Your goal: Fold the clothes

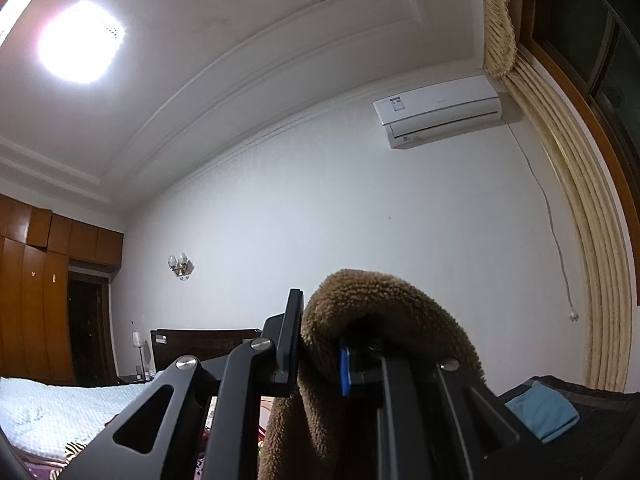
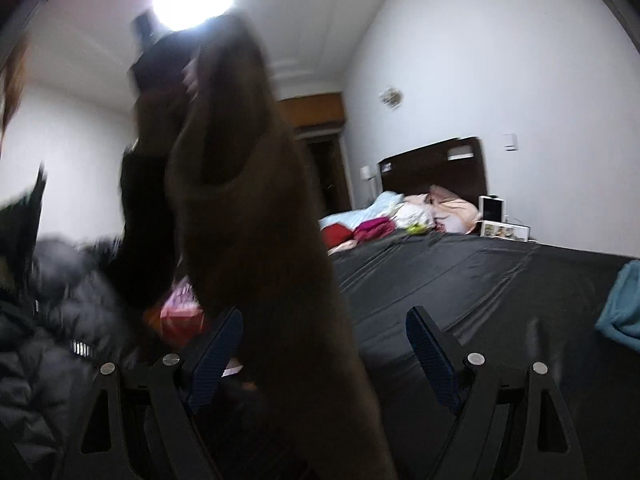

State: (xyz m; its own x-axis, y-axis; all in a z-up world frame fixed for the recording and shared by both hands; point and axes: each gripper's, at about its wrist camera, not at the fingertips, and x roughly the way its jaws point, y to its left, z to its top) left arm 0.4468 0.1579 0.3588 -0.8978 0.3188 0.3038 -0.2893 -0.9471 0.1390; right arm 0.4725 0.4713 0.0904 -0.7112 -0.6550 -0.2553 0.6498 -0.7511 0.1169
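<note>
Bedroom light fell from a ceiling lamp (image 1: 80, 42) onto white walls, and from there your two tools told different stories. Your left gripper (image 1: 320, 356) was clenched on a fold of the brown fleece garment (image 1: 384, 312), the pile bulging over the blue pad and draping down between the arms; you held it high and tilted upward, probably so the cloth could hang free and show its shape before folding. Your right gripper (image 2: 324, 352) stood released, its blue-padded fingers (image 2: 430, 356) spread wide with the hanging garment (image 2: 280, 240) falling between them but not pinched, which suggests you were lining up a lower hold. Beyond it lay the black sheet (image 2: 460, 280) on the bed, a likely folding surface, with a blue cloth (image 2: 622, 308) at its edge. Only the left view showed the air conditioner (image 1: 436, 110) and curtain (image 1: 576, 216); only the right view showed the garment's full blurred length, a dark padded jacket (image 2: 48, 320) and the heaped clothes (image 2: 400, 216) by the headboard.
</note>
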